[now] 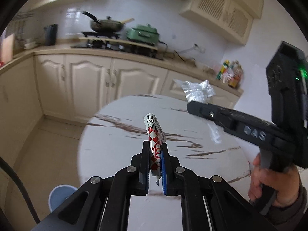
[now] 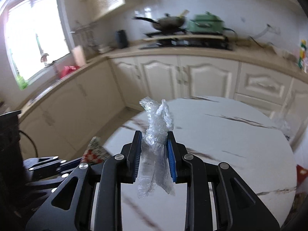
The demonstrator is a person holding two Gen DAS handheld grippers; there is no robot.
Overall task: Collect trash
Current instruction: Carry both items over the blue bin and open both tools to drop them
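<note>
— Left wrist view first: what is seen of the left gripper (image 1: 155, 150)?

— It is clenched on a red-and-white checked wrapper (image 1: 154, 134), which is pinched between the pads and stands up above the fingertips, over the round marble-patterned table (image 1: 115, 138). A pale blue bin (image 1: 59, 194) is seen on the floor at the lower left, beside the table.

— And the right gripper (image 2: 154, 150)?

— A crumpled clear plastic wrapper (image 2: 156, 132) is grasped between its blue pads; the wrapper is held clear above the tabletop, with loose ends above and below the fingers. From the left camera, that tool is seen on the right, held by a hand (image 1: 269, 181) in a dark sleeve.

— Anything else?

— A pan (image 1: 106, 24) and a green cooker (image 1: 143, 32) are blurred on the counter behind.
</note>
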